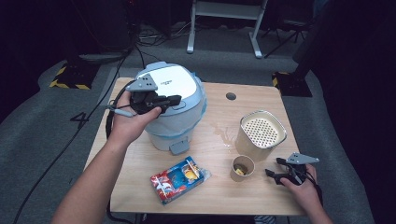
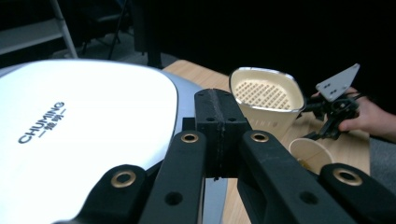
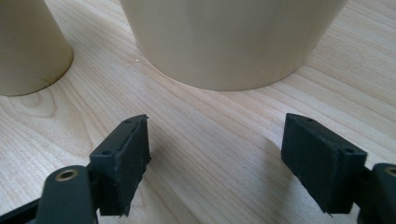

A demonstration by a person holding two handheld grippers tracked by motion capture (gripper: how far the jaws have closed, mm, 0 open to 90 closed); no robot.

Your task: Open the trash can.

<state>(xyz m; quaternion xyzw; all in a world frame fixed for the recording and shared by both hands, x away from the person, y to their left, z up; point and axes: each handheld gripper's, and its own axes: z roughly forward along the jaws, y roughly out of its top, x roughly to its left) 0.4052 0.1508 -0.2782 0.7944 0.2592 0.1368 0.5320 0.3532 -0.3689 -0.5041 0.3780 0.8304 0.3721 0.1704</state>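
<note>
Up top, left gripper (image 1: 161, 103) sits on the front edge of the rice cooker (image 1: 173, 107) lid, jaws pressed together with nothing between them; left gripper view shows the two black pads meeting flat over the lid's near rim. Left hand (image 1: 126, 122) wraps the handle from the left side, forearm running in from the near left corner, wrist bent so the jaws point right across the lid. Grey plate rides on top of the gripper, cable trails off left

Cooker lid is shut, white glossy top with grey rim and dark lettering, pale blue-grey body below, grey latch tab (image 1: 179, 147) sticking out at the near base. It stands on the far left part of the wooden table (image 1: 219, 186)

Right gripper (image 1: 275, 169) rests low at the near right edge of the table, jaws spread wide apart, holding nothing; right gripper view has both pads just above bare wood with a clear gap between. Right hand (image 1: 301, 183) grips it from the near side, jaws pointing left toward the paper cup (image 1: 243, 168)

Paper cup stands upright just left of the right gripper, some yellowish bits inside. Cream container (image 1: 260, 134) with a perforated insert stands just beyond the cup, near but apart from it. Opened snack packet (image 1: 180, 179), red and blue, lies flat near the middle front of the table, in front of the cooker. Small wet patch on the wood between cooker and container
</note>
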